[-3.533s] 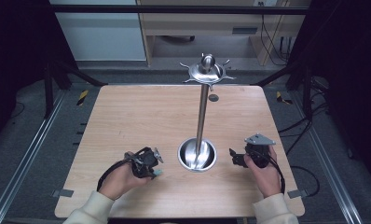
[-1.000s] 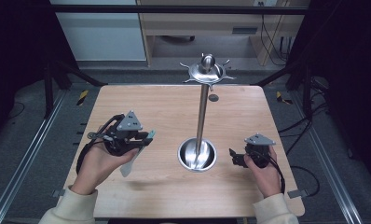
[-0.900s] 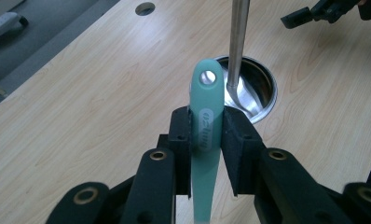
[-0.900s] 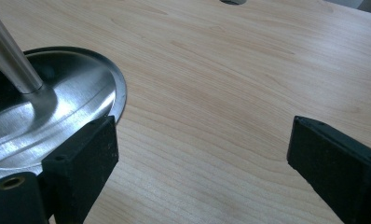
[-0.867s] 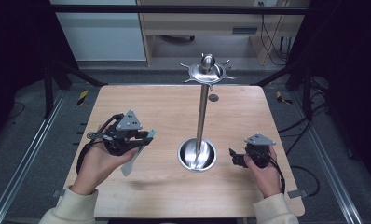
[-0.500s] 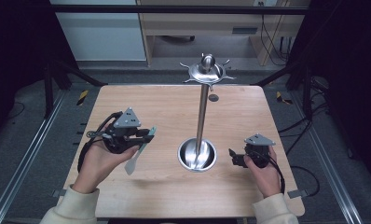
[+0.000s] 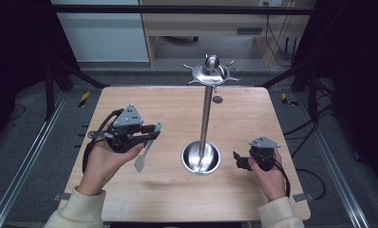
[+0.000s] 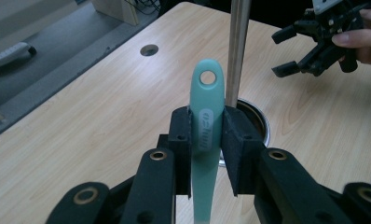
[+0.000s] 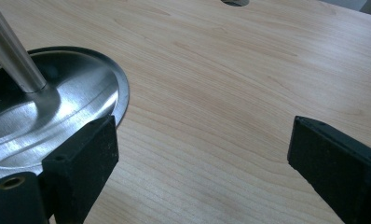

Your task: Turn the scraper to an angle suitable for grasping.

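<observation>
My left gripper (image 7: pixel 149 134) is held above the left half of the wooden table (image 7: pixel 177 199), shut on the handle of a mint-green spatula (image 7: pixel 144 153) whose blade hangs down toward the table. In the left gripper view both pads clamp the spatula handle (image 8: pixel 206 107), and its end with the hanging hole sticks out beyond them. A steel utensil stand has a round base (image 7: pixel 193 161), a tall pole (image 7: pixel 206 114) and a ring of hooks on top (image 7: pixel 210 72). My right gripper (image 7: pixel 236 160) rests open just right of the base (image 9: pixel 58 116), with nothing between its jaws.
A small round hole (image 7: pixel 217 99) is in the table behind the stand. Black frame rails run along both sides of the table. The stand's pole (image 8: pixel 237 51) rises just beyond the spatula, with the right gripper (image 8: pixel 305 51) farther off.
Since the earliest frame my left hand has lifted from near the stand's base and moved left with the spatula in its jaws. Over the last second it barely shifted. The right hand stayed still.
</observation>
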{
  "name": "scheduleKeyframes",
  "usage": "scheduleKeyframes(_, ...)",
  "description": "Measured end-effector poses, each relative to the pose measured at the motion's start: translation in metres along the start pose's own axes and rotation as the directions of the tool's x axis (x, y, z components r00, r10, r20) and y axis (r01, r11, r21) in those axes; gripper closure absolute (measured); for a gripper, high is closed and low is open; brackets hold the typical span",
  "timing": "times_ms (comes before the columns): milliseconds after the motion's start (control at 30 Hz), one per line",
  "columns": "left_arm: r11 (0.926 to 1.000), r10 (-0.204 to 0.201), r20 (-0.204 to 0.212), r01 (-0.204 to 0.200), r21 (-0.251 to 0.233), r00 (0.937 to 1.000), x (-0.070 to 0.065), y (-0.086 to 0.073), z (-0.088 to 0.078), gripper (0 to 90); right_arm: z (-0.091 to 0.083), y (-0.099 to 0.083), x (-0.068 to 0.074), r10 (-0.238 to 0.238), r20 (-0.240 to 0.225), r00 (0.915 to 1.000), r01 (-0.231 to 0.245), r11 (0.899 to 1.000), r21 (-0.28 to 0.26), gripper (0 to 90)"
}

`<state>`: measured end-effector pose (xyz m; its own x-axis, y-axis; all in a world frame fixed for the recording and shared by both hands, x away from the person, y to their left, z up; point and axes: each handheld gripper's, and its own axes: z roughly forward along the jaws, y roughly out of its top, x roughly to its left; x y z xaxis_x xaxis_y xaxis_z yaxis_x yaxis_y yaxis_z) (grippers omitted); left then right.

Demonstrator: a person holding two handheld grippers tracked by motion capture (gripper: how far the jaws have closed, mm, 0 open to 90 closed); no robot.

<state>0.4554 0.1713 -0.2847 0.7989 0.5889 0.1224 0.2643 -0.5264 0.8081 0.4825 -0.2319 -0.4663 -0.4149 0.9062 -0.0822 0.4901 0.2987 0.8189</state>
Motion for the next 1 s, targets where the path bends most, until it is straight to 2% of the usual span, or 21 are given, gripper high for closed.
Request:
scheduleKeyframes(200,0.9992,0.016,-0.011,-0.016,-0.036,0.9998,-0.002,0.010,-0.007,73.9,0.000,0.000,0.001,-0.004,0.001,1.0000,0.004,1.000,0.002,9.0)
scheduleKeyframes(467,0.9980,0.000,-0.005,0.000,-0.063,1.0000,-0.003,0.021,-0.013,73.9,0.001,0.000,0.000,-0.005,0.000,1.0000,0.005,1.000,0.000,9.0)
scheduleKeyframes(633,0.9962,0.016,-0.017,-0.018,-0.085,0.9997,-0.007,0.029,-0.017,73.9,0.000,0.001,0.001,-0.004,-0.004,1.0000,0.004,1.000,0.002,9.0)
scheduleKeyframes(733,0.9950,0.020,-0.022,-0.022,-0.098,0.9995,-0.008,0.031,-0.019,73.9,0.001,0.001,0.001,-0.005,-0.002,1.0000,0.005,1.000,0.002,9.0)
scheduleKeyframes(1000,0.9922,0.003,-0.010,-0.005,-0.124,0.9999,-0.006,0.032,-0.020,73.9,0.001,0.000,0.000,-0.005,-0.002,1.0000,0.005,1.000,0.000,8.9)
